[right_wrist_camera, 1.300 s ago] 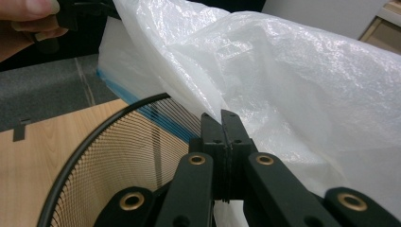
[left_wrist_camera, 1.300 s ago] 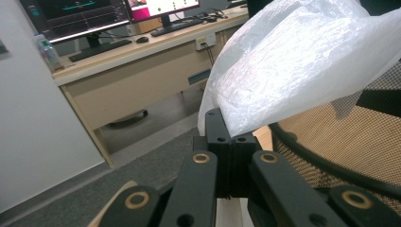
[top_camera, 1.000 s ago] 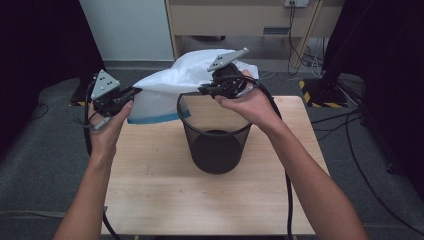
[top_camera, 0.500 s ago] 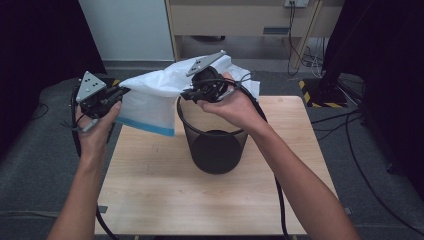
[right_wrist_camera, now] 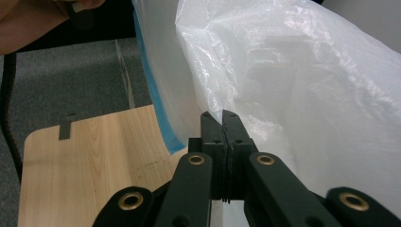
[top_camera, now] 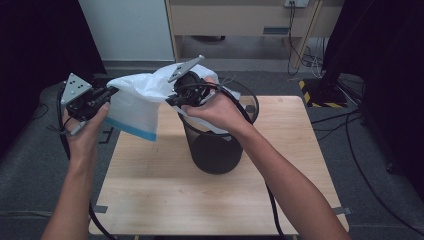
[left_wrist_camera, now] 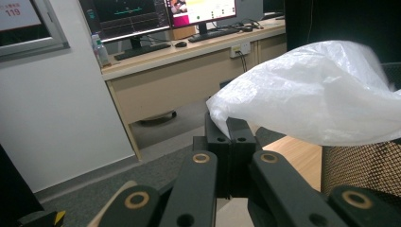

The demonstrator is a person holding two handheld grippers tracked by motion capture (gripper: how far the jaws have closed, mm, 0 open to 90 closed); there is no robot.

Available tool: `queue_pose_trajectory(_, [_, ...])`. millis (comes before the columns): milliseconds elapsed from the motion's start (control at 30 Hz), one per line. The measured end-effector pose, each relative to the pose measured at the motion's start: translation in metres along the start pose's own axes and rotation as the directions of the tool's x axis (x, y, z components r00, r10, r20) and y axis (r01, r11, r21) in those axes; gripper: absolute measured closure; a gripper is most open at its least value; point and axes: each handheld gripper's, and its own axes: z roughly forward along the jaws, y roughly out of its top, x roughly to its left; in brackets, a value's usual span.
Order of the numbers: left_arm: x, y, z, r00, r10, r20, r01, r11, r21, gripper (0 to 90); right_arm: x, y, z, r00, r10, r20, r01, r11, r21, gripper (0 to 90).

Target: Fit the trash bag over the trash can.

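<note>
White, thin and crinkly, the plastic bag (top_camera: 137, 100) hangs in the upper middle of the high view, stretched between the left gripper (top_camera: 100, 96) at the left and the right gripper (top_camera: 172, 99) at centre; a blue band runs along its lower hem. Below it at centre stands the black mesh bin (top_camera: 217, 145), round and open-topped, on the pale wooden desk (top_camera: 165, 195). The step looks like lining the bin: both grips should stay firm while the mouth is spread wide and lowered evenly over the rim, since such film slips and tears easily.

In the left gripper view, the fingers (left_wrist_camera: 218, 137) at lower centre are pressed together on a corner of the bag (left_wrist_camera: 312, 94), which billows glossy and translucent across the right half; the bin's woven wall (left_wrist_camera: 359, 165) shows at lower right.

In the right gripper view, the fingers (right_wrist_camera: 211, 127) at centre are closed together with the bag's film (right_wrist_camera: 307, 94) at their tips, wrinkled sheets filling the right side, the blue edge (right_wrist_camera: 151, 94) left of centre, wood grain at lower left.
</note>
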Motion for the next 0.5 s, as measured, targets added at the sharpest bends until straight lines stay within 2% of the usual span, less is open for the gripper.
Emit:
queue_pose_trajectory(133, [-0.002,0.002,0.001,0.9999,0.011,0.005,-0.011,0.9999,0.0,89.7,-0.003,-0.004,0.001,0.9999,-0.003,0.01,0.003,1.0,0.016,89.8])
queue_pose_trajectory(300, [-0.01,0.007,0.007,0.9997,0.016,0.018,-0.016,0.9998,-0.009,89.7,-0.011,-0.016,-0.008,0.999,0.032,0.029,-0.034,0.999,0.038,89.8])
queue_pose_trajectory(500, [-0.023,0.014,0.02,0.9984,0.035,0.045,-0.034,0.9994,-0.011,89.6,-0.018,-0.027,-0.021,0.9971,0.059,0.048,-0.06,0.998,0.027,90.0])
